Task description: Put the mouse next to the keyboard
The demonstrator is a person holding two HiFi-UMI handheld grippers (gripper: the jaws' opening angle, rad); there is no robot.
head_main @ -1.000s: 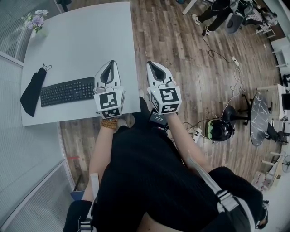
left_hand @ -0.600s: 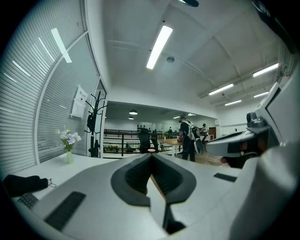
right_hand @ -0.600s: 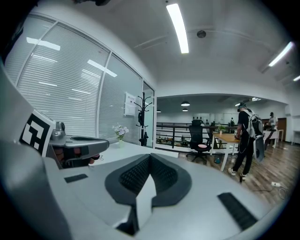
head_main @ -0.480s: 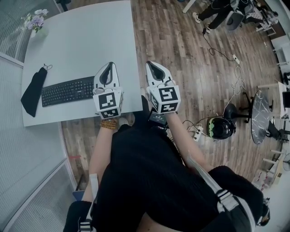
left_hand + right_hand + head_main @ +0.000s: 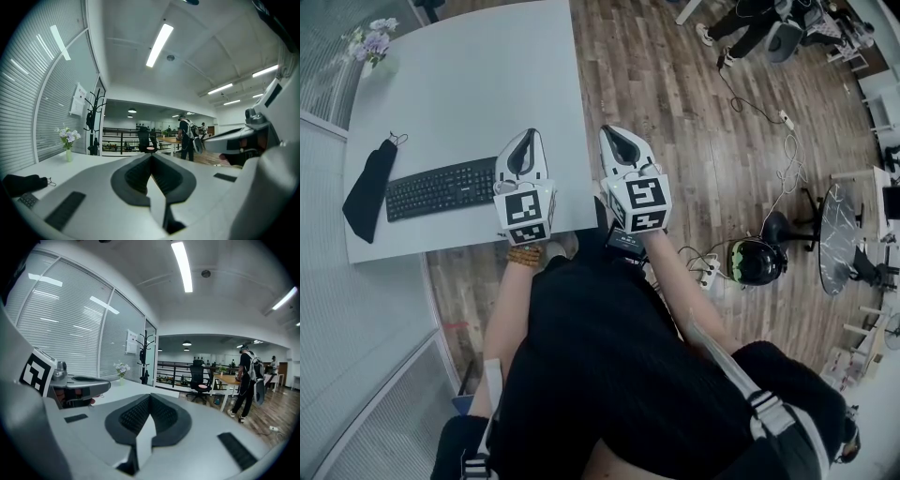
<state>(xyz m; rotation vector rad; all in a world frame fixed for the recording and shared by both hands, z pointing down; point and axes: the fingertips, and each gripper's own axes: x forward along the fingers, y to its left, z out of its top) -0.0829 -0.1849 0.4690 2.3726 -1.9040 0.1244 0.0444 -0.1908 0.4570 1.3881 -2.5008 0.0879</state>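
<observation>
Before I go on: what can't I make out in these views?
- Mouse: in no view; the left tool covers part of the table in the head view.
- Keyboard: right end at that tool's edge, possibly covered.
- Dark item left of keyboard: too small to identify.

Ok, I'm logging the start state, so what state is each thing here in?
Left gripper: shut, empty.
Right gripper: shut, empty.
Keyboard: flat on the table, untouched.
Black pouch: lying flat beside the keyboard.
Flower vase: upright at the table's corner.
Mouse: not in view.
</observation>
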